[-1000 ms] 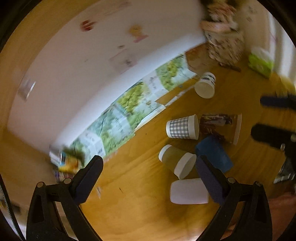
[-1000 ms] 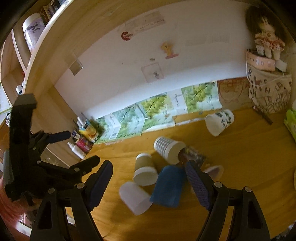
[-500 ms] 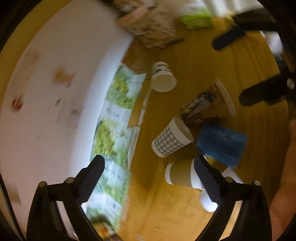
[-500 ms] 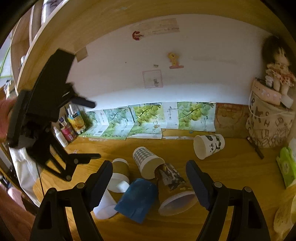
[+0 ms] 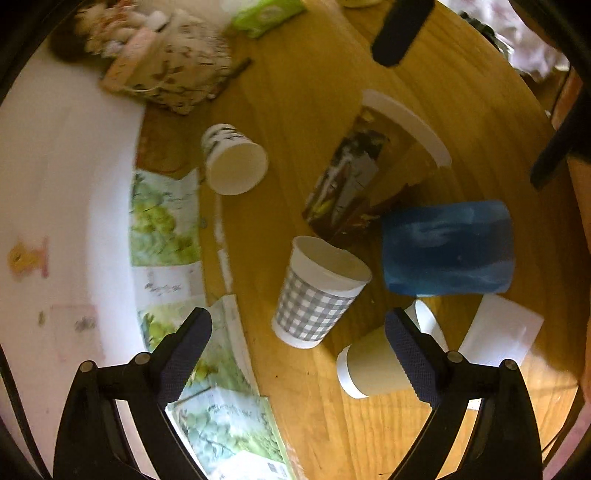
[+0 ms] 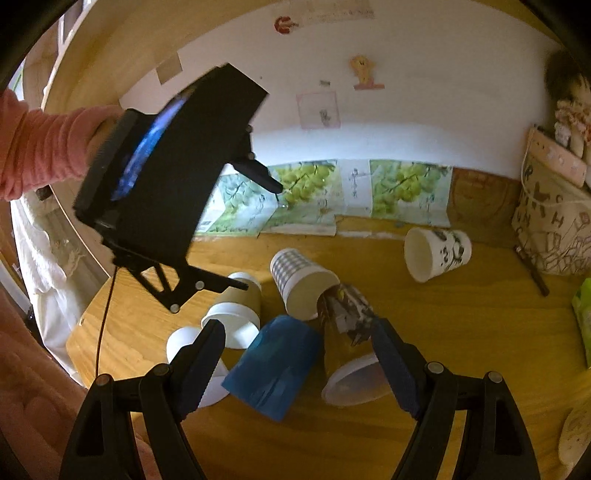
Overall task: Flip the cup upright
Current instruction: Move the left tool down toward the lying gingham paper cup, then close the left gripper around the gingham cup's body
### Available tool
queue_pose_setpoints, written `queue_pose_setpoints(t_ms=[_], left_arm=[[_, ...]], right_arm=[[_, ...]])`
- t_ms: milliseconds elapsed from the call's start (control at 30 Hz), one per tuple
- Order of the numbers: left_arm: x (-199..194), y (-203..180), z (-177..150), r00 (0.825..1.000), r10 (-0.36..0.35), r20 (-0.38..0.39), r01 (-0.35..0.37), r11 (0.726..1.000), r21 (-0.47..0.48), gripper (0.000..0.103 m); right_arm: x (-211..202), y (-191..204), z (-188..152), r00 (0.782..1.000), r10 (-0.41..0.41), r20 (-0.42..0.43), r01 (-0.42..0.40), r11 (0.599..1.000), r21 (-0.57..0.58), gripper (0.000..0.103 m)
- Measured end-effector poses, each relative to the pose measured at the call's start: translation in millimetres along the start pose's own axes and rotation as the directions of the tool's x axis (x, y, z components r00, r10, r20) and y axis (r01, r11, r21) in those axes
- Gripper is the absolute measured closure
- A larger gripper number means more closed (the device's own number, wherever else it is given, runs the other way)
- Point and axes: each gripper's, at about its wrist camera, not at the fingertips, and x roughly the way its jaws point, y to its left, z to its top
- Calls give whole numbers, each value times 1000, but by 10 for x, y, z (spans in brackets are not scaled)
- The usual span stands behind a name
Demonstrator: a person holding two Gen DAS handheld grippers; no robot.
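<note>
Cups lie packed together on the bench. Left gripper [image 5: 298, 345] fingers spread wide, empty, above the checked cup [image 5: 317, 291]; bumping neighbours could roll them.

Wooden table [image 6: 461, 314]. Grape-print leaflets [image 6: 406, 188] propped along white wall [image 6: 424, 74]. Patterned fabric bag [image 6: 550, 229] at right, doll [image 6: 569, 107] on top. Green packet [image 5: 264, 14] beside bag. Small stickers [image 6: 364, 72] on wall.
</note>
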Motion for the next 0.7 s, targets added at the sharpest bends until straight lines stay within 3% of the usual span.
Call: queue_pose_setpoints(t_ms=[300,700], left_arm=[[368,4,-12,995,-94,-33,97,990,101,7],[729,100,-53,974,-221,-50,225,966,130,7]], right_arm=[[168,-42,-22,999,17,-38,-17,1000,18,21],[400,-97,15,997,30,-73,-27,999,44,21]])
